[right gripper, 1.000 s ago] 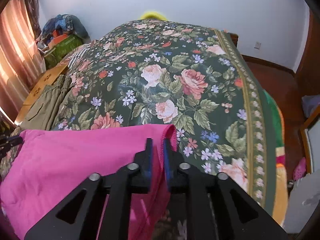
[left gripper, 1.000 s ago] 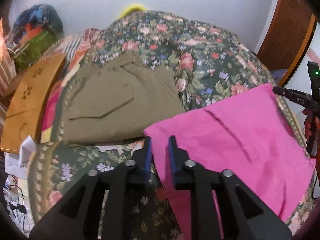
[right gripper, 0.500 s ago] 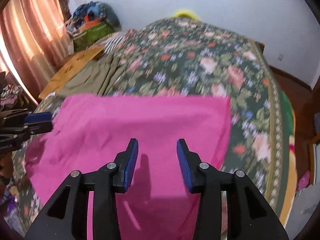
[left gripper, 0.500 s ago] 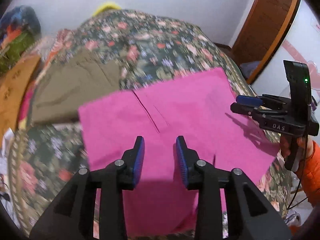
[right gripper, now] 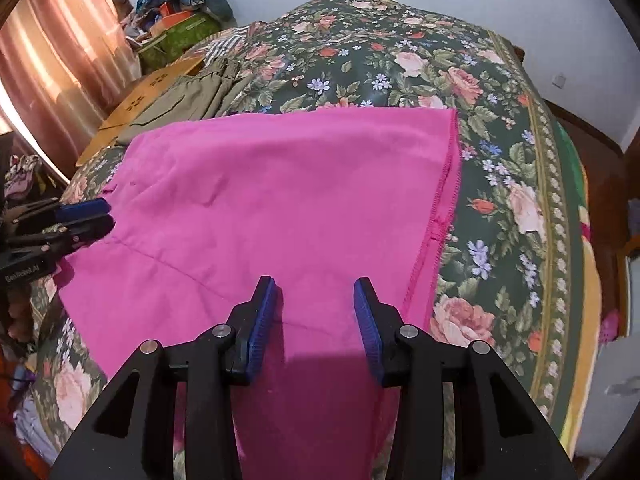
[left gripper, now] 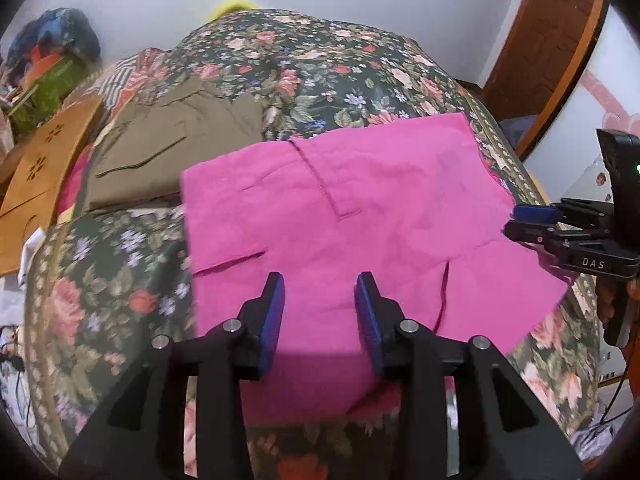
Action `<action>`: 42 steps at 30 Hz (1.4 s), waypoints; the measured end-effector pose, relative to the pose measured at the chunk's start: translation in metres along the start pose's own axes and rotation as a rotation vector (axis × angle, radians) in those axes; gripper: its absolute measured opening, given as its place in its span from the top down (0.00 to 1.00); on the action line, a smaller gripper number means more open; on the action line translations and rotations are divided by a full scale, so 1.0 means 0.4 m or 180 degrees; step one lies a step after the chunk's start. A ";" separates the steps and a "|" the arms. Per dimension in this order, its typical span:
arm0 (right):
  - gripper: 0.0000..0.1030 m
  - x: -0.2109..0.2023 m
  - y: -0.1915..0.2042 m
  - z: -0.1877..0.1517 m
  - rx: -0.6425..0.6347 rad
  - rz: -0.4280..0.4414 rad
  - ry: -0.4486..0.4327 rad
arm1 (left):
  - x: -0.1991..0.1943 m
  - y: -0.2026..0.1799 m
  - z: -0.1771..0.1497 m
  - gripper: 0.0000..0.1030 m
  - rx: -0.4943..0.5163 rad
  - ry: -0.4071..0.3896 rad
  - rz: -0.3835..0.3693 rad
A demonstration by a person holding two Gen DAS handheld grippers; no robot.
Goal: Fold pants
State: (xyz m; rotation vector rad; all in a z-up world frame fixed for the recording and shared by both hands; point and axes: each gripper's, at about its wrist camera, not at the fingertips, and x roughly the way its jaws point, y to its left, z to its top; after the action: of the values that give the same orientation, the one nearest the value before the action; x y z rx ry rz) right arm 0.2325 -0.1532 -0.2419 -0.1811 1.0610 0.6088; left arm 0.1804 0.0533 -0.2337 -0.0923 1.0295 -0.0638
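Bright pink cotton pants (left gripper: 360,208), folded into a broad flat panel, lying across the near part of the bed under its dark green floral bedspread (left gripper: 320,60), lower portion draping over the near edge. Laid flat, probably so the next crease falls straight. Left gripper (left gripper: 319,312) poised above the near portion, blue-padded fingers (left gripper: 272,312) spread wide, nothing between them. Right gripper (right gripper: 314,316) likewise released, fingers (right gripper: 260,316) parted over the pink cloth beside its stitched right-hand hem. Both apparently placed at the near edge, well apart, ready to pinch two points and carry them toward the far edge together. Olive-green folded trousers (left gripper: 168,152) set aside at the bed's left, just beside the pink pair, seemingly a finished pile. Orange-brown cardboard sheet with flower cutouts (left gripper: 44,160) past it, off the working area.
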 end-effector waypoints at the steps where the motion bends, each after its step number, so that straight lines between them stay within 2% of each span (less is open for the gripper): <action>1: 0.64 -0.012 0.003 -0.004 -0.0015 -0.0018 0.0005 | -0.018 0.010 -0.005 0.55 -0.0038 0.0014 0.0020; 4: 0.63 -0.060 0.010 -0.020 -0.0020 -0.0072 -0.0100 | -0.062 0.035 -0.022 0.41 -0.0184 -0.0051 -0.0003; 6: 0.62 -0.086 0.013 -0.024 0.0003 -0.0062 -0.0189 | -0.093 0.053 -0.036 0.37 -0.0301 -0.0113 -0.0051; 11: 0.61 -0.156 0.048 -0.031 -0.0012 -0.0068 -0.0493 | -0.127 0.073 -0.077 0.32 -0.0536 -0.0116 -0.0104; 16: 0.59 -0.156 0.079 -0.024 0.0044 0.0037 -0.0631 | -0.112 0.082 -0.132 0.32 -0.0871 -0.0013 -0.0296; 19: 0.59 -0.129 0.093 -0.026 0.0112 0.0143 -0.0613 | -0.094 0.083 -0.157 0.32 -0.1050 0.0046 -0.0438; 22: 0.59 -0.098 0.107 -0.034 0.0112 0.0154 -0.0538 | -0.074 0.085 -0.180 0.32 -0.1236 0.0123 -0.0663; 24: 0.59 -0.079 0.115 -0.042 0.0079 0.0122 -0.0466 | -0.062 0.084 -0.188 0.32 -0.1302 0.0136 -0.0724; 28: 0.59 -0.045 0.118 -0.066 -0.0012 0.0062 -0.0307 | -0.054 0.085 -0.186 0.28 -0.1363 0.0055 -0.0863; 32: 0.59 -0.046 0.103 -0.068 0.0022 0.0145 -0.0284 | -0.046 0.103 -0.174 0.27 -0.1581 -0.0055 -0.1214; 35: 0.59 -0.043 0.111 -0.071 -0.0024 0.0116 -0.0282 | -0.037 0.122 -0.169 0.27 -0.1748 -0.0112 -0.1371; 42: 0.59 -0.037 0.113 -0.069 -0.0066 0.0116 -0.0263 | -0.012 0.135 -0.133 0.27 -0.1800 -0.0114 -0.1308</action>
State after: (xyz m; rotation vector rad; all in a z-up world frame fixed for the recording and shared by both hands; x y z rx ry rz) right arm 0.1818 -0.1333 -0.2362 -0.1535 0.9801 0.6551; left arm 0.1329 0.1048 -0.2625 -0.8168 0.9554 -0.1422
